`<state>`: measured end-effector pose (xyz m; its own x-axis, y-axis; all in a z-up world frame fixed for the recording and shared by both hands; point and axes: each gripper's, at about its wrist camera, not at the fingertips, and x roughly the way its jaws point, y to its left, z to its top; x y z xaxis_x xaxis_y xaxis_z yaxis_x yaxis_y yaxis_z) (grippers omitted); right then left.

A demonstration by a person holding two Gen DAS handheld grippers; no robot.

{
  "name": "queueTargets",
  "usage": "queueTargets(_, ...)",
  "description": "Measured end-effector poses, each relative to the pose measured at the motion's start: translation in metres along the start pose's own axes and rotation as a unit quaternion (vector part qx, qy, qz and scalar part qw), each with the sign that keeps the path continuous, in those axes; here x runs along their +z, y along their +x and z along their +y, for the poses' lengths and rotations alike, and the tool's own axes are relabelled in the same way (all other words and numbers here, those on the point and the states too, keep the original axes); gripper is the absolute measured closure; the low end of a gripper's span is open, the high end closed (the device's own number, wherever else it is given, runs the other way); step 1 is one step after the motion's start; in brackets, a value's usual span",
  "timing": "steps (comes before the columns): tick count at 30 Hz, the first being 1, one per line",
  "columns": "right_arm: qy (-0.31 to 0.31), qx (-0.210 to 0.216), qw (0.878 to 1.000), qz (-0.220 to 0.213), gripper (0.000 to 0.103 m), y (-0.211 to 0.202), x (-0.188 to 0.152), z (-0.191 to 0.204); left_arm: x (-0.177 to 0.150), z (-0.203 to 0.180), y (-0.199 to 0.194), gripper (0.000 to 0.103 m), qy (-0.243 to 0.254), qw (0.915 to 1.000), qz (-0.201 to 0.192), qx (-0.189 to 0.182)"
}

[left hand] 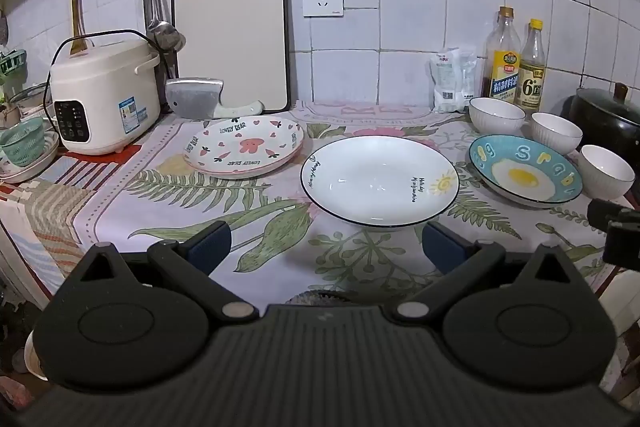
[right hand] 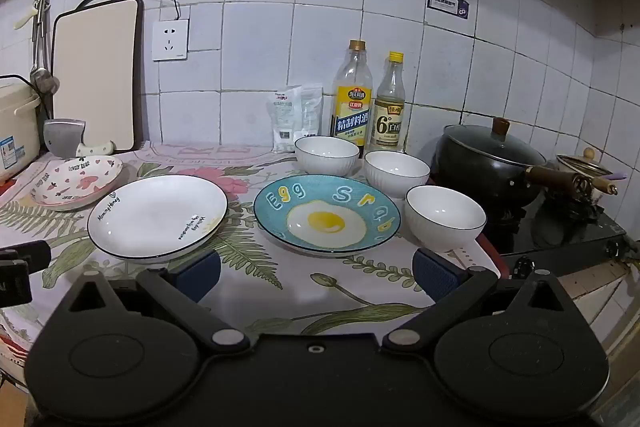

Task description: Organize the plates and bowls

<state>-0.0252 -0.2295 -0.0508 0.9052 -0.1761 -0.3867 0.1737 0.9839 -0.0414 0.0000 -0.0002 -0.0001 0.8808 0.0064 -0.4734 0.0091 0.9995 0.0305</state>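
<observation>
Three plates lie in a row on the floral cloth: a pink bear plate (left hand: 244, 147) (right hand: 78, 181) on the left, a white black-rimmed plate (left hand: 380, 181) (right hand: 158, 215) in the middle, a blue egg plate (left hand: 524, 169) (right hand: 326, 213) on the right. Three white ribbed bowls (left hand: 496, 115) (left hand: 556, 133) (left hand: 606, 171) stand behind and right of the blue plate; they also show in the right wrist view (right hand: 326, 155) (right hand: 396, 173) (right hand: 444, 217). My left gripper (left hand: 326, 247) is open and empty, just before the white plate. My right gripper (right hand: 316, 275) is open and empty, just before the blue plate.
A rice cooker (left hand: 104, 95), cleaver (left hand: 200, 99) and cutting board (left hand: 232, 31) stand at the back left. Two bottles (right hand: 352, 99) (right hand: 390, 107) and a white bag (right hand: 288, 117) stand by the wall. A black lidded wok (right hand: 488, 163) sits on the stove at right.
</observation>
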Motion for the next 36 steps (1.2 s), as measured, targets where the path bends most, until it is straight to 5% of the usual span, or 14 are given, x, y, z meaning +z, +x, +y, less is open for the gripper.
queueTargets(36, 0.008, 0.000, 1.000, -0.008, 0.000, -0.011, 0.000, -0.007, 0.000, 0.010, -0.021, 0.000, -0.002, 0.9999, 0.006, -0.015)
